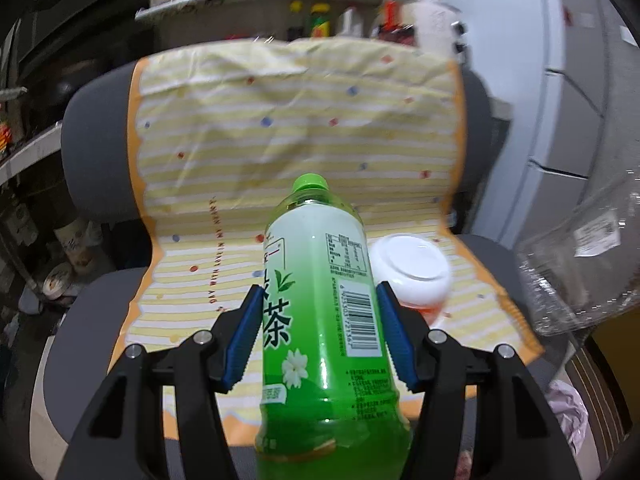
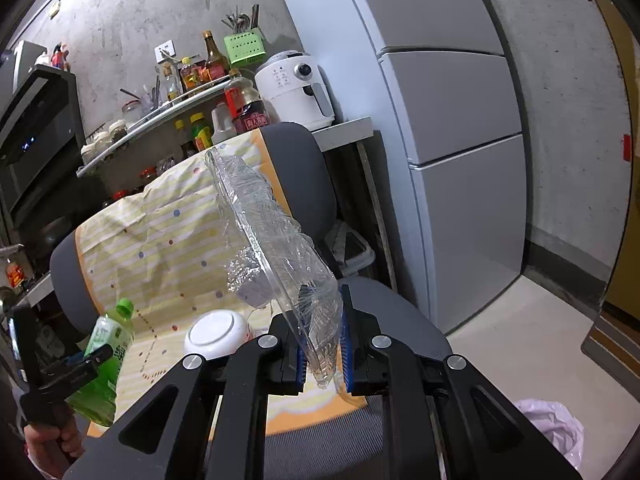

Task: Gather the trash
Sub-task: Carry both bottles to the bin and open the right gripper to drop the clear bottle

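Observation:
My left gripper (image 1: 318, 292) is shut on a green tea bottle (image 1: 324, 300) with a green cap, held above the chair seat; the bottle also shows in the right wrist view (image 2: 106, 356). My right gripper (image 2: 324, 292) is shut on a clear plastic tray (image 2: 272, 236) wrapped in film, held up edge-on over the chair; it also shows at the right edge of the left wrist view (image 1: 580, 256). A white cup (image 1: 412, 270) lies on its side on the seat, just right of the bottle, and appears in the right wrist view (image 2: 218, 334).
A grey office chair (image 2: 308, 176) carries a yellow striped cloth (image 1: 296, 128). Behind it stand shelves with bottles and jars (image 2: 192, 80) and a white air fryer (image 2: 298, 88). A grey fridge (image 2: 452, 128) stands to the right. A pale plastic bag (image 2: 554, 428) lies on the floor.

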`<state>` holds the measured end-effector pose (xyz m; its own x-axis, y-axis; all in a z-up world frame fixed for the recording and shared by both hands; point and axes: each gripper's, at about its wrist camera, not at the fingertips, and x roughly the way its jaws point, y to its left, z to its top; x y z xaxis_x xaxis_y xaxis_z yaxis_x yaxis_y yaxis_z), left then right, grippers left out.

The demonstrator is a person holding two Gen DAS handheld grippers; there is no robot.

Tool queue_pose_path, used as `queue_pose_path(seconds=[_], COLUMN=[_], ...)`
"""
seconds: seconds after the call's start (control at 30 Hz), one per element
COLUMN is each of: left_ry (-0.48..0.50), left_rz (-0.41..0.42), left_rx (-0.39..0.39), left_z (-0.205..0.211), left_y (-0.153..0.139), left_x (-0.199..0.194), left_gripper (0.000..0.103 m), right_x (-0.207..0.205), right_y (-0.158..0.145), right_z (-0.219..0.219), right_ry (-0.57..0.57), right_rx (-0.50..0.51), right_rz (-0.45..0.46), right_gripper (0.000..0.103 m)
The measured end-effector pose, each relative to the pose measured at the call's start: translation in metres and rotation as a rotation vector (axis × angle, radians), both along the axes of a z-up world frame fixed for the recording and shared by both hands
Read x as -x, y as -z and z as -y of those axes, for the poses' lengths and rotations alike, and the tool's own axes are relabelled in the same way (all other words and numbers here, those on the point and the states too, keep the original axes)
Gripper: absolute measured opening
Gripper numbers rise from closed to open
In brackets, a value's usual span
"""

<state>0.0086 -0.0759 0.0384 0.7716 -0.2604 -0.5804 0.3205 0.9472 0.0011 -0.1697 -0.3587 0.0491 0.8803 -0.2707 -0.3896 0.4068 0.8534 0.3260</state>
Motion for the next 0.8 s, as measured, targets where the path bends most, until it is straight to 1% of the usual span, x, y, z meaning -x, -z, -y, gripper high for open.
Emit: queue_pose_path(seconds=[0.13,0.23,0.33,0.37,0.43,0.6,0.8], left_ry=[0.077,0.166,0.240,0.275,0.315,0.417,0.500], left_rz=[0.039,0.064,0.074,0.075,0.075,0.049,0.026], left_rx=[0.014,0.022,0.021,0.019,0.018,0.023,0.016], left_z=[0.018,0.042,0.066,0.079,0.094,0.132,0.157], left_y=[-0.009,-0.013,-0.011,-0.009,-0.004,0.014,0.031], left_x=[0.035,0.062,0.082,0.089,0.098,0.116,0.130], left_gripper=[0.056,0.056,0.056,0.056,0.056,0.056,0.056], right_x=[0.030,0.054,0.078,0.084,0.097,0.124,0.152], right_y=[-0.001,-0.001,0.002,0.004,0.011,0.030,0.061], right_z=[0.000,0.001,0.007,0.010,0.018,0.040,0.066], right_ry=[0.014,0.043,0.083,0.097,0.128,0.211,0.328], right_rx=[-0.001,0.006,0.006,0.005,-0.006,-0.031,-0.067], right_rz=[0.007,0.011,0.010,0.008,-0.005,-0.056,-0.155], right_gripper=[0.014,0.014,0.014,0.014,0.014,0.014,0.014])
